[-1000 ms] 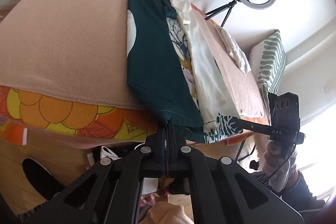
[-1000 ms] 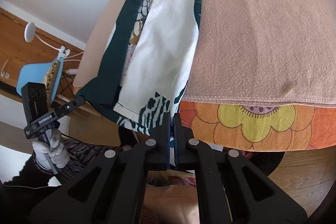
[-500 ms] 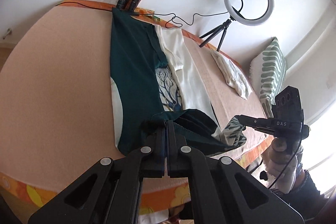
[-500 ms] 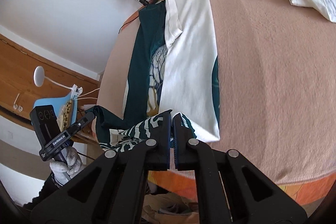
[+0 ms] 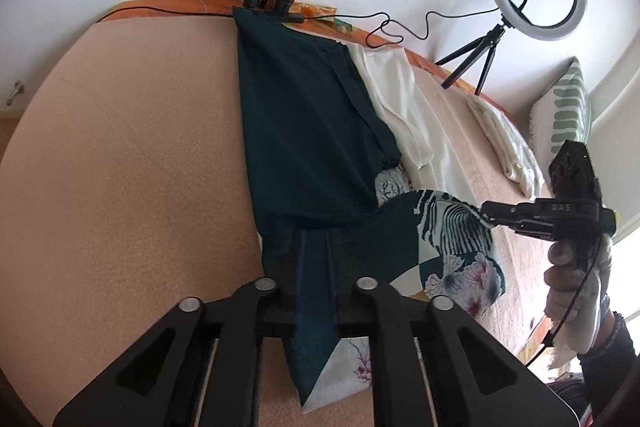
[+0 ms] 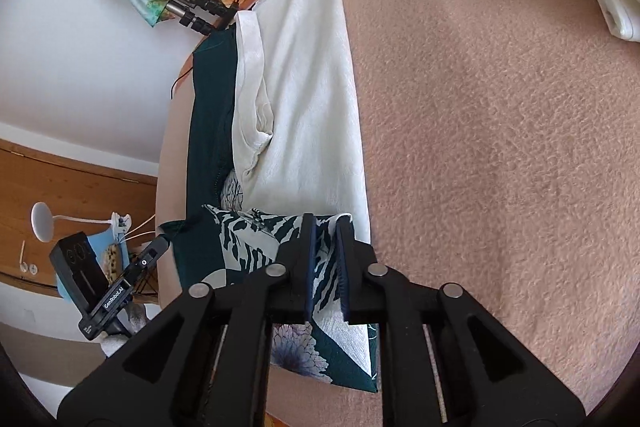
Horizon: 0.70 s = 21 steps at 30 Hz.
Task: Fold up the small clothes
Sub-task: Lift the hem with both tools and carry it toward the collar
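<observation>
Both tools carried the hem up over the bed (image 6: 500, 131). Now the left tool (image 5: 316, 267) and right tool (image 6: 326, 263) are opening, cloth between. Let the shirt (image 5: 304, 131) drop flat, edges lined up.

"GenRobot.AI" is printed on the left gripper (image 6: 158, 247) body; the right gripper (image 5: 486, 217) body shows "DAS".

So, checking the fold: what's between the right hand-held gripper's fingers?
The garment's patterned hem, between fingers that are opening; right wrist view.
</observation>
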Motion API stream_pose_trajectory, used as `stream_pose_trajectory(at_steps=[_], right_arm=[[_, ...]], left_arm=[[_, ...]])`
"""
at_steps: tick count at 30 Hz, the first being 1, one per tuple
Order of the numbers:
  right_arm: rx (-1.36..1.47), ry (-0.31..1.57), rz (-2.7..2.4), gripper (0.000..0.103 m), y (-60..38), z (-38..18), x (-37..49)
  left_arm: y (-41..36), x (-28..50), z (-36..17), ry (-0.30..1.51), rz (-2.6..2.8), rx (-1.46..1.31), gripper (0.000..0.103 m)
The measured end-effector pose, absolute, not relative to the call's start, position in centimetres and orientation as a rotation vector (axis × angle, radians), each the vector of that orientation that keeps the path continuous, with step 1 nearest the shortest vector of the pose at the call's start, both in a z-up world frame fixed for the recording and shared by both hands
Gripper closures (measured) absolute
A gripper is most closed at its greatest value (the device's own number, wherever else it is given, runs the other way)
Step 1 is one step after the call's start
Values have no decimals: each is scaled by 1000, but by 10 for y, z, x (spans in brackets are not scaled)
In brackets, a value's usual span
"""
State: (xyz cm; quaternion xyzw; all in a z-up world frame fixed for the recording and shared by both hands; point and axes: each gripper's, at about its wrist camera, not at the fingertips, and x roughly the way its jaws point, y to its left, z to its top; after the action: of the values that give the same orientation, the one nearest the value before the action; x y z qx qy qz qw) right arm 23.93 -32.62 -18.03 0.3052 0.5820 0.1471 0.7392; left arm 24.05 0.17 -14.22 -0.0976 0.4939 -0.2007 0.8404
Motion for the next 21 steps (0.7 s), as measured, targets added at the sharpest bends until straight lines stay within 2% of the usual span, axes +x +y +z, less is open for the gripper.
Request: stream_pose_trajectory(at_steps=[2,3,10,15,18,19,21], right_arm=[[638,1219,296,54,-331,-166,234],[616,1189,290,49,-333,-158,232],[387,1094,320,49,-319,-118,210],[302,1057,332,49,-311,-108,222],[281,1041,344,49,-311,-104,241],[268,1035,342,49,-311,-103,248],[227,1022,333,49,-312,-103,265]], left_arm=[[6,242,-136,1026,-440,-213,86],[8,241,-132,1007,-428,-199,86],[3,228,-113,884,-473,-58,86],[12,262,-105,931,-440,-111,86],[20,291,-99,942,-410,-135,65],[23,300,-97,927,-389,-137,61],[30,321,-94,900,-362,-156,61]])
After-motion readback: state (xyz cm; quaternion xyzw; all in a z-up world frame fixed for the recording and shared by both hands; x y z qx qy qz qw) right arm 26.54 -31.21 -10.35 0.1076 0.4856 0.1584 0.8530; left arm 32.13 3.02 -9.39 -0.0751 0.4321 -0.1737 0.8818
